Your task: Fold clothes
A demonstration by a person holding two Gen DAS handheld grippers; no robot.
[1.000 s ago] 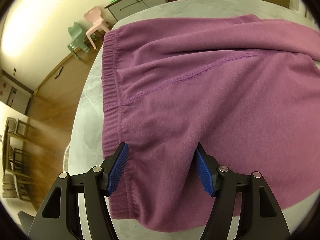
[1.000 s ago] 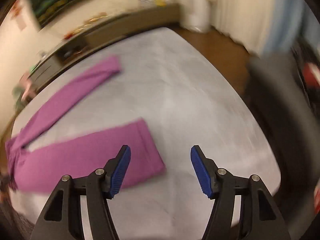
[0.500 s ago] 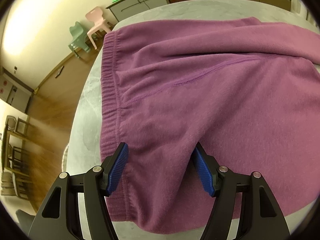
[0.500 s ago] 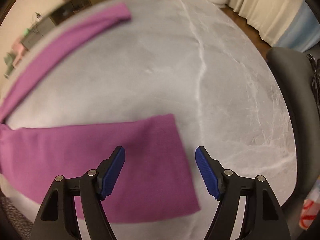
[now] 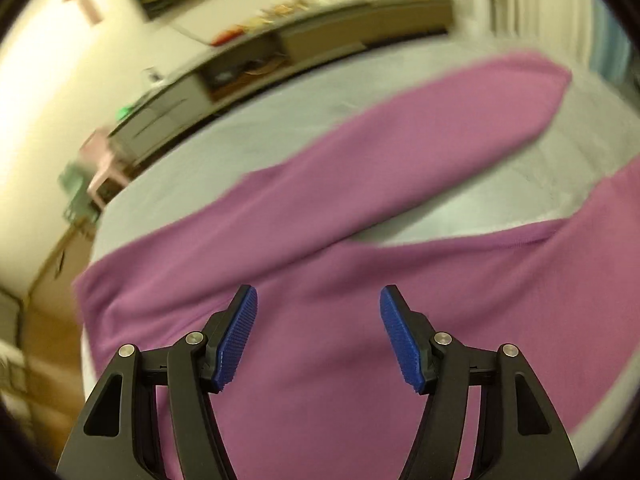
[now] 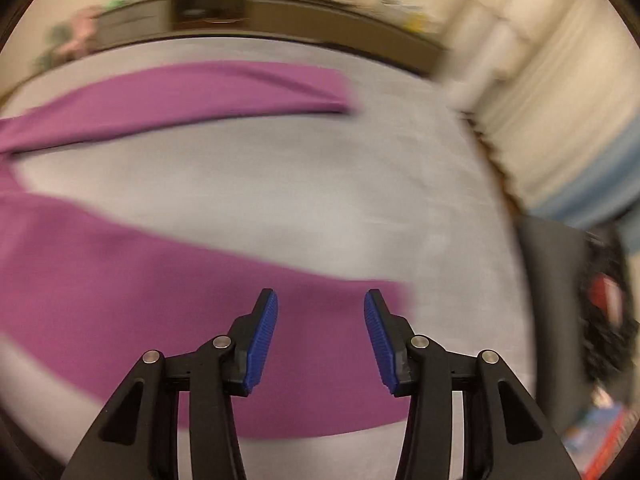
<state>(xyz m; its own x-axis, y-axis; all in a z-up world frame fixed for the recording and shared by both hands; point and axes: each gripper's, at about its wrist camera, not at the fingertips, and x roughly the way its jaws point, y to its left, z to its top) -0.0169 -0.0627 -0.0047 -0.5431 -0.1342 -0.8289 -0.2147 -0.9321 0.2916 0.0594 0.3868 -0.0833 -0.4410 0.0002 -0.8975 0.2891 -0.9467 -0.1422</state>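
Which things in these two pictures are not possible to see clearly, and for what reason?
- Left wrist view: the waistband of the purple trousers is smeared by motion blur.
- Left wrist view: the shelf items on the far wall are too blurred to name.
- Right wrist view: whether the right gripper touches the near trouser leg; blur and the downward angle hide it.
- Right wrist view: the dark object with red is blurred and cut by the edge.

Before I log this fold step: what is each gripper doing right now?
Left gripper: open, holding nothing, above the purple trousers.
Right gripper: open but just been closing, nothing pinched, over a trouser leg end.
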